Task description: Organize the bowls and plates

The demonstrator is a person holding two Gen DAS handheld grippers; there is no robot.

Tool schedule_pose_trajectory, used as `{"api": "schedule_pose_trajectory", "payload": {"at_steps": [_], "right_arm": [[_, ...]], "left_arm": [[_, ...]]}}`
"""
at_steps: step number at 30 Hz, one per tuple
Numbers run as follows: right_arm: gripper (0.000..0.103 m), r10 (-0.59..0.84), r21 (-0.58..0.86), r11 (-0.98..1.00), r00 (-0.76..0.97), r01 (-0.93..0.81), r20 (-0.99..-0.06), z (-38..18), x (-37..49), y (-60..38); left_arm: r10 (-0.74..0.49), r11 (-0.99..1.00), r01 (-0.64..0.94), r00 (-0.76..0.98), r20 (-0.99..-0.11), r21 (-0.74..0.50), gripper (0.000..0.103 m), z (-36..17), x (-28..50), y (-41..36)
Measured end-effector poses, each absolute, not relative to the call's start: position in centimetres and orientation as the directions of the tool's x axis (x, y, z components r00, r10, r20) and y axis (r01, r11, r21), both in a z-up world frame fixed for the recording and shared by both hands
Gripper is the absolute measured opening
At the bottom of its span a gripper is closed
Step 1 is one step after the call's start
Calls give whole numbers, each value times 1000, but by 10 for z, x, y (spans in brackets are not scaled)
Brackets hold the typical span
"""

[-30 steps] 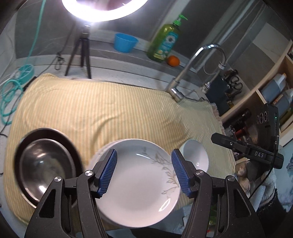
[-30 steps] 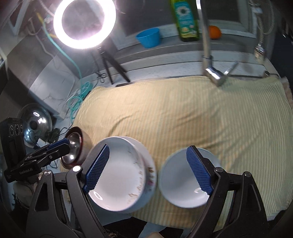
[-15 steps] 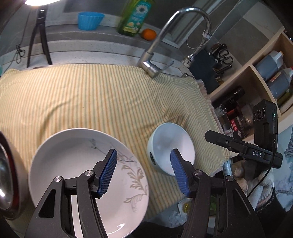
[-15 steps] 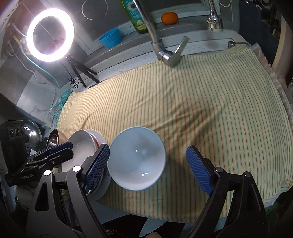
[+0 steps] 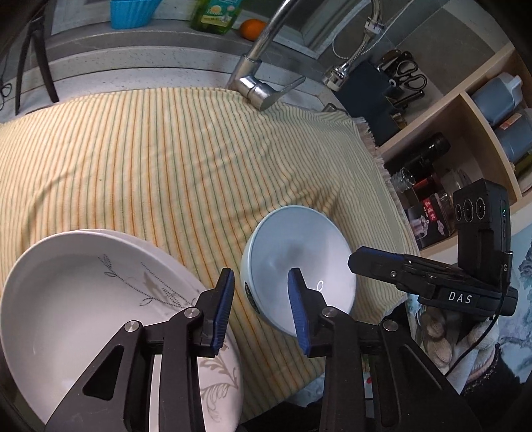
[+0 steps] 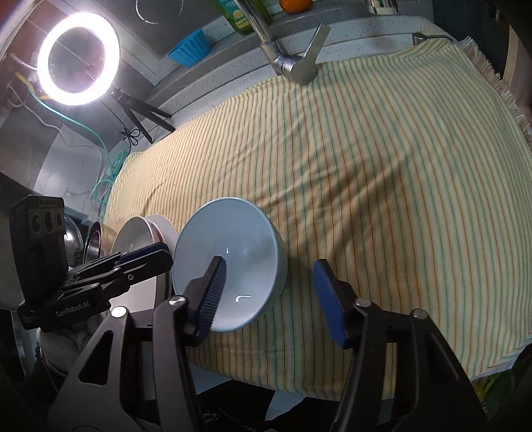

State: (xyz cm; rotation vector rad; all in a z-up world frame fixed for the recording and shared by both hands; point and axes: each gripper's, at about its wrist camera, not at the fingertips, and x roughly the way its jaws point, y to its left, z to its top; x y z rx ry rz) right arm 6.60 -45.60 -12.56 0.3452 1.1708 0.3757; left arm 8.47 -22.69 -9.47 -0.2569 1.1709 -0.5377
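Note:
A pale blue bowl (image 5: 299, 262) (image 6: 229, 252) stands upright on the striped cloth (image 5: 166, 159) near its front edge. My left gripper (image 5: 261, 309) straddles the bowl's left rim, one finger inside and one outside; its jaws are closing, with a gap still showing at the pads. My right gripper (image 6: 271, 295) straddles the opposite rim, jaws also closing, and its outer finger stands clear of the wall. Each gripper shows in the other's view: the right gripper (image 5: 382, 262), the left gripper (image 6: 143, 259). A white leaf-patterned plate (image 5: 83, 299) lies on another plate to the left of the bowl.
A steel bowl (image 6: 96, 239) sits beyond the plates (image 6: 139, 229). A faucet (image 5: 256, 86) rises at the back edge of the cloth. Behind it are a blue cup (image 5: 129, 13), a soap bottle and an orange (image 5: 252, 28). Shelves with bottles (image 5: 492, 109) stand on the right, a ring light (image 6: 78, 58) on the left.
Both grippers came down and in on the bowl from either side, the left one leaving the plate. Both pairs of jaws narrowed and now straddle the bowl's rim.

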Motion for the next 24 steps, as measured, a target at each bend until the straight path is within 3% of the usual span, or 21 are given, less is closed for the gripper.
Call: {"api": "schedule_pose_trajectory", "payload": {"at_steps": [6, 11, 24], "right_arm": [[39, 473, 468, 878, 325, -98, -819, -133, 68, -457], [19, 481, 474, 875, 305, -102, -822, -139, 70, -456], [15, 473, 471, 877, 329, -91, -817, -128, 69, -456]], "left_arm": [[-526, 846, 260, 257, -811, -466, 24, -103, 89, -230], [-529, 843, 260, 243, -813, -471, 23, -107, 90, -233], [-549, 832, 264, 263, -793, -488, 22, -95, 86, -229]]}}
